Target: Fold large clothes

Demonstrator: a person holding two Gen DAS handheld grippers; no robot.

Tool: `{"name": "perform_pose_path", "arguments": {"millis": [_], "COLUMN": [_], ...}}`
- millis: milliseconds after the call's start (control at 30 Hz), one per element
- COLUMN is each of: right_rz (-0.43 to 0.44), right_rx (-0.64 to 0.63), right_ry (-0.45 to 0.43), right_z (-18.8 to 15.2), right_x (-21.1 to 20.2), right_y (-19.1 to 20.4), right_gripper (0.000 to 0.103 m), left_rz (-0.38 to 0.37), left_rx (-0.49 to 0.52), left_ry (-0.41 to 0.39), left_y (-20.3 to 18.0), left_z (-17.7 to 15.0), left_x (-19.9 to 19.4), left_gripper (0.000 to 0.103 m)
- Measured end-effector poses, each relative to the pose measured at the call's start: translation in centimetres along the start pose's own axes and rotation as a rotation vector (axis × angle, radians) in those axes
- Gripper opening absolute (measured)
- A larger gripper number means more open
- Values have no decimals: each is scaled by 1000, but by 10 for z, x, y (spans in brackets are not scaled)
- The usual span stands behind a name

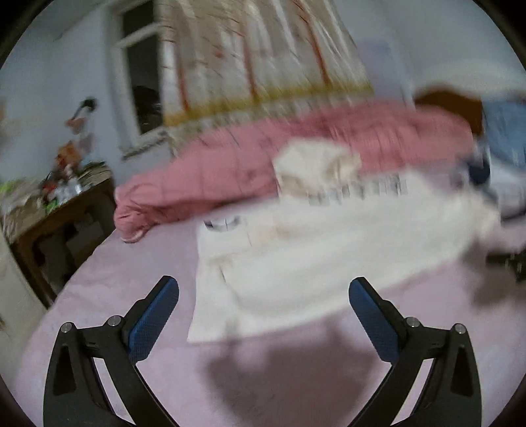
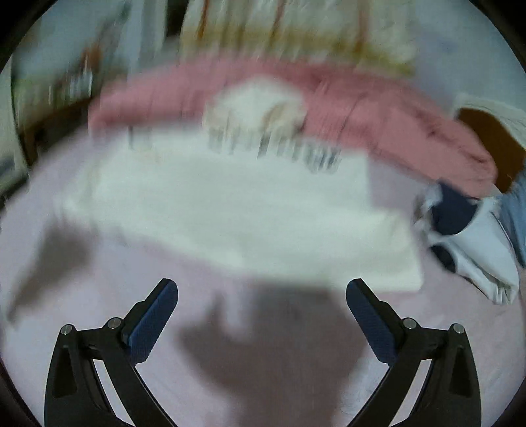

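Both the left gripper and right gripper gape wide, empty, above the white garment spread mid-frame on the bed, probably for folding.

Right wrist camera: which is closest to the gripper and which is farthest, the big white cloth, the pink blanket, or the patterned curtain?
From the right gripper:
1. Large white garment, spread flat on the pale pink bed, just ahead of the open fingers.
2. Rumpled pink blanket, piled along the bed's far edge behind it.
3. Cream patterned curtain, hanging at the very back.
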State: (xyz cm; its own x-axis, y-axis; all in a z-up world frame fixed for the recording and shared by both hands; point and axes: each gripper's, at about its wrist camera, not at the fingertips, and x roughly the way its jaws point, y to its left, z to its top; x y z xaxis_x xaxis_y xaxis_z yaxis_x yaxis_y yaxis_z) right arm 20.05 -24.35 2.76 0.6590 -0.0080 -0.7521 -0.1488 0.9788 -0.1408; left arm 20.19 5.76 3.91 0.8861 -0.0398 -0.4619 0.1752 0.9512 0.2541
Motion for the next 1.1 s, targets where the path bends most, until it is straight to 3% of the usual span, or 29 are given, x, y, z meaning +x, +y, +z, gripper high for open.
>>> {"name": "perform_pose_path", "arguments": {"millis": [100,233,333,400,500,567,633,667,700,733,767,833,933,1000,1100], "right_rz": [-75,-96,-97,-104,-126,-187,-299,-349,-360,-352,-369,-410,-447,-415,-382], "right_rx": [-110,-119,-125,-128,-141,-165,-189,-195,-195,-199,-207,-215,-225,-198,-212], "right_ry": [53,132,99,83,68,38,7,8,0,2,20,44,-27,-60,-59], "right_z": [-6,-6,0,4,15,23,25,25,24,23,22,18,16,13,0], "right_x": [29,65,81,86,98,104,110,113,113,113,116,124,108,90,68], "right_y": [6,-2,-6,-9,-11,-13,-16,-18,-21,-23,-25,-27,-20,-19,-15], "right_gripper": [103,103,103,103,103,103,103,96,86,57,20,15,10,10,10], "left_rz": [-16,-66,-55,-60,15,9,-19,-14,-1,3,5,82,155,136,134], "left_rx": [62,110,209,201,208,226,232,240,251,257,254,275,321,276,303], "left_ry": [73,234,377,340,319,314,293,272,259,267,291,291,247,256,251], "left_y": [-13,-28,-43,-41,-39,-36,-33,-31,-28,-25,-22,-25,-34,-25,-20], "left_z": [-12,-22,-37,-38,-32,-30,-27,-27,-28,-29,-30,-31,-34,-34,-43], "left_x": [24,72,105,108,122,130,132,132,132,134,138,140,119,103,78], "left_gripper": [103,103,103,103,103,103,94,90,80,57,39,19,15,15,15]}}
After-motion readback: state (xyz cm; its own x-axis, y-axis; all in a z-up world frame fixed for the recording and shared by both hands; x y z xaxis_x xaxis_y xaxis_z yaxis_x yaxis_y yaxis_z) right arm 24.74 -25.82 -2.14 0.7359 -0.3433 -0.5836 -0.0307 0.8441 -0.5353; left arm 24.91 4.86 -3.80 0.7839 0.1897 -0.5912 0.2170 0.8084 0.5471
